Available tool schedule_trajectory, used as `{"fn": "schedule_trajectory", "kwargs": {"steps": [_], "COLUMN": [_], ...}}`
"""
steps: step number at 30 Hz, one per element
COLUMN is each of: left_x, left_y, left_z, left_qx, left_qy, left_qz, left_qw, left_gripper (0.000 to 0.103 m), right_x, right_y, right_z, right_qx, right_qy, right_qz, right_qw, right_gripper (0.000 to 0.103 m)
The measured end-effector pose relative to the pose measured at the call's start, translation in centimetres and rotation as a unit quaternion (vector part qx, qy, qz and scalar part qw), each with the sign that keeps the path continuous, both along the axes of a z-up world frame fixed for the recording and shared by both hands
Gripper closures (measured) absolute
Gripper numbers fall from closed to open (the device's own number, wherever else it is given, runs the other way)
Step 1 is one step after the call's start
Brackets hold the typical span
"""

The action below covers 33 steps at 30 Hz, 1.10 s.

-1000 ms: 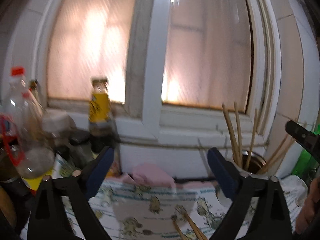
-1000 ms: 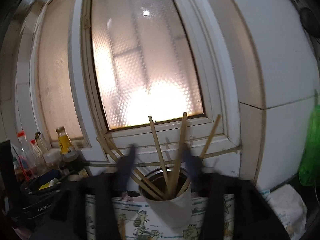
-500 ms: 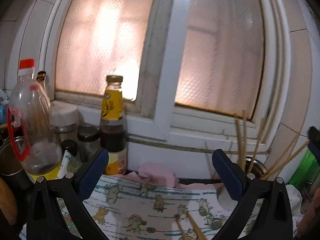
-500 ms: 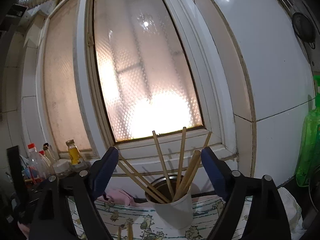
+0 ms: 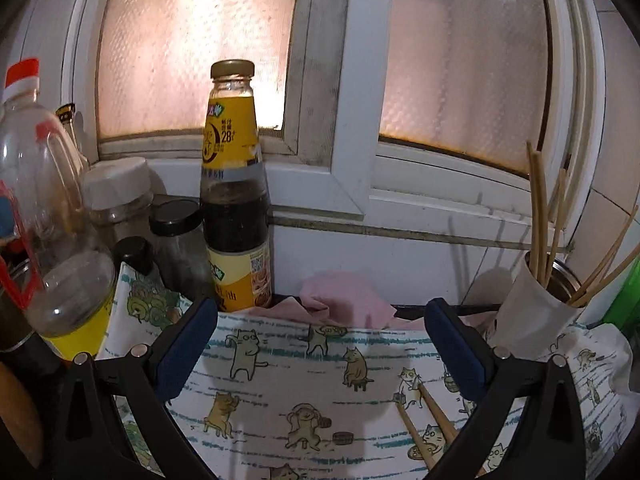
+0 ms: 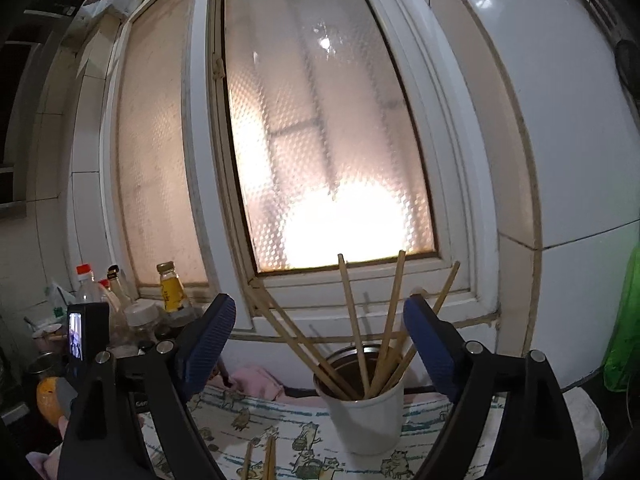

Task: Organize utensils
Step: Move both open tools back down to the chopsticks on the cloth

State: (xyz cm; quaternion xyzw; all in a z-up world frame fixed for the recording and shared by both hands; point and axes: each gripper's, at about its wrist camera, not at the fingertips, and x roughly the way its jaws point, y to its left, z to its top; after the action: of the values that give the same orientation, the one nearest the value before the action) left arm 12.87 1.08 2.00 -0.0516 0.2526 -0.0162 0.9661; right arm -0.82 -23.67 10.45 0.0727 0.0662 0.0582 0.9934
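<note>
Inside a smooth white cup (image 6: pixel 360 420), thin wooden chopsticks (image 6: pixel 352 320) fan outward.

Wide-apart jaws frame a white cup (image 6: pixel 362 420) of chopsticks (image 6: pixel 352 320) on a cat-print cloth (image 6: pixel 280 440).

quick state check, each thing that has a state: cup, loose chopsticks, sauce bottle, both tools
white cup: upright, holding chopsticks
loose chopsticks: lying flat on cloth
sauce bottle: upright, capped
left tool: open, empty
right tool: open, empty
</note>
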Motion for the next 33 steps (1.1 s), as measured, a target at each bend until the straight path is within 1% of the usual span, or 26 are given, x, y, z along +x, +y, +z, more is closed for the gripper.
{"fn": "schedule_trajectory", "kwargs": {"steps": [1,4,5,7,9,12,13,14,15,16,17,18,19,20,21,23,25,27,28,29,30,31,33], "left_x": [0.0,0.3,0.3,0.0,-0.6,-1.9,-2.3,-2.4,-2.5,-2.6,-2.8,-3.1,-3.1,-3.0,-2.9,-2.6,-2.4,-2.1,-1.7,-1.6,-1.5,-1.3,-0.8], "left_y": [-0.1,-1.1,-1.4,-2.0,-2.3,-2.4,-2.4,-2.3,-2.3,-2.2,-2.0,-1.7,-1.5,-1.3,-1.3,-1.4,-1.7,-2.1,-2.3,-2.3,-2.3,-2.1,-1.6], "left_z": [-0.2,-0.9,-1.1,-1.1,-0.8,0.3,0.7,1.0,1.4,1.8,2.1,2.4,2.5,2.5,2.5,2.3,2.0,1.7,1.4,1.2,1.1,0.9,0.7], "left_qx": [0.001,0.028,0.036,0.053,0.061,0.065,0.065,0.067,0.072,0.079,0.083,0.085,0.087,0.087,0.087,0.089,0.096,0.105,0.113,0.117,0.116,0.112,0.101], "left_qy": [0.002,0.007,0.004,-0.006,-0.024,-0.06,-0.068,-0.071,-0.07,-0.073,-0.078,-0.083,-0.083,-0.081,-0.078,-0.068,-0.062,-0.058,-0.053,-0.049,-0.047,-0.043,-0.033], "left_qz": [0.001,0.004,0.006,0.008,0.01,0.009,0.009,0.008,0.006,0.009,0.015,0.024,0.028,0.031,0.032,0.028,0.026,0.031,0.033,0.031,0.031,0.031,0.038], "left_qw": [1.0,0.9996,0.9993,0.9986,0.9978,0.996,0.9955,0.9953,0.9949,0.9942,0.9934,0.9926,0.9923,0.9924,0.9927,0.9933,0.9932,0.9922,0.9916,0.9914,0.9917,0.9923,0.9937], "left_gripper": [0.0,0.0,0.0,0.0,0.0,0.0,0.0,0.0,0.0,0.0,0.0,0.0,0.0,0.0,0.0,0.0,0.0,0.0,0.0,0.0,0.0,0.0,0.0], "right_x": [0.0,0.4,0.5,0.5,-0.4,-2.1,-2.4,-2.3,-1.8,-0.9,0.2,0.7,1.2,1.5,2.0,2.9,3.5,4.2,4.9,5.2,5.8,6.3,7.5], "right_y": [0.0,-0.1,-0.2,-0.6,-1.2,-1.5,-1.4,-1.3,-0.9,-0.3,0.7,1.3,2.1,2.4,2.7,3.4,4.1,4.8,5.2,5.4,5.7,5.8,6.1], "right_z": [0.0,-0.2,-0.3,-0.6,-0.6,-0.1,0.1,0.3,0.5,0.6,0.6,0.5,0.2,-0.2,-0.6,-1.5,-2.3,-3.4,-4.3,-5.0,-5.9,-6.6,-8.1], "right_qx": [0.002,0.021,0.037,0.064,0.09,0.09,0.086,0.08,0.07,0.053,0.022,0.0,-0.023,-0.026,-0.026,-0.026,-0.029,-0.036,-0.045,-0.054,-0.063,-0.069,-0.072], "right_qy": [0.0,0.017,0.024,0.025,-0.004,-0.055,-0.062,-0.055,-0.034,0.002,0.047,0.07,0.086,0.093,0.109,0.143,0.16,0.182,0.196,0.206,0.22,0.237,0.277], "right_qz": [0.002,0.022,0.027,0.032,0.025,0.02,0.027,0.039,0.051,0.064,0.08,0.082,0.065,0.054,0.059,0.084,0.096,0.081,0.063,0.054,0.052,0.054,0.061], "right_qw": [1.0,0.999,0.999,0.997,0.996,0.994,0.994,0.994,0.996,0.997,0.995,0.994,0.994,0.994,0.992,0.986,0.982,0.979,0.978,0.976,0.972,0.968,0.956], "right_gripper": [0.016,0.016,0.016,0.016,0.016,0.015,0.015,0.015,0.015,0.015,0.015,0.015,0.015,0.016,0.016,0.023,0.025,0.026,0.03,0.038,0.042,0.048,0.052]}}
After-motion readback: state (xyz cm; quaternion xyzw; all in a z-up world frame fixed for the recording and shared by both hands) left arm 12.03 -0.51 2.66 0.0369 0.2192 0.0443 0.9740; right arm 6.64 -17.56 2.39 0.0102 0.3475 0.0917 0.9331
